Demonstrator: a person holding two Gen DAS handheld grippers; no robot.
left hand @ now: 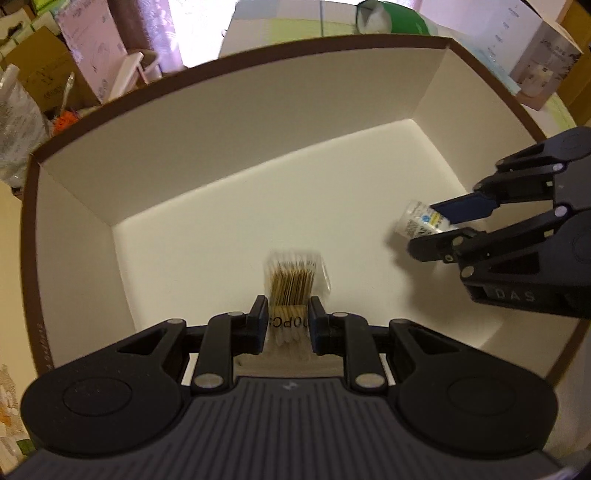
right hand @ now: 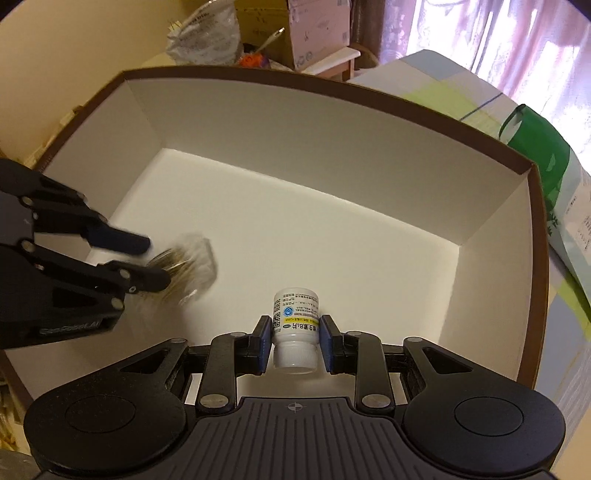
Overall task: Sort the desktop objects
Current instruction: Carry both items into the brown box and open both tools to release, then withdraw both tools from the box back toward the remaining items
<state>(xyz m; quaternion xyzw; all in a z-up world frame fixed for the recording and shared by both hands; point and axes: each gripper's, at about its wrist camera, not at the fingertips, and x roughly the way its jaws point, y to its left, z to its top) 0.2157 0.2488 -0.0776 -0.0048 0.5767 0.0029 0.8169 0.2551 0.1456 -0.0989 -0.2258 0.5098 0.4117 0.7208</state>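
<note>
Left wrist view. The left gripper (left hand: 284,323) reached into a large white cardboard box with a brown rim (left hand: 236,122). Its blue-padded fingers (left hand: 261,319) were closed on a clear plastic pack of cotton swabs with tan sticks (left hand: 293,282); the pack stood out forward from between the pads, over the white box floor near the left inner corner. Whether the pack touched the floor could not be told. At the right side, the right gripper (left hand: 437,229) came in over the box edge, clamped on a small white medicine bottle with a printed label (left hand: 419,221), which lay sideways in the grip above the floor. Behind the box: brown cartons (left hand: 40,70), a pink box (left hand: 92,40), a green bag (left hand: 399,18).

Right wrist view. The right gripper (right hand: 293,338) held the small white medicine bottle (right hand: 295,325) by its body between blue pads (right hand: 325,341), ribbed white cap toward the camera, base pointing into the box (right hand: 332,122). The bottle was inside the box outline, toward its near right part. At the left, the left gripper (right hand: 147,260) gripped the swab pack (right hand: 188,266), blurred, within the box near its left wall. A green bag (right hand: 539,147) lay outside the right wall.
</note>
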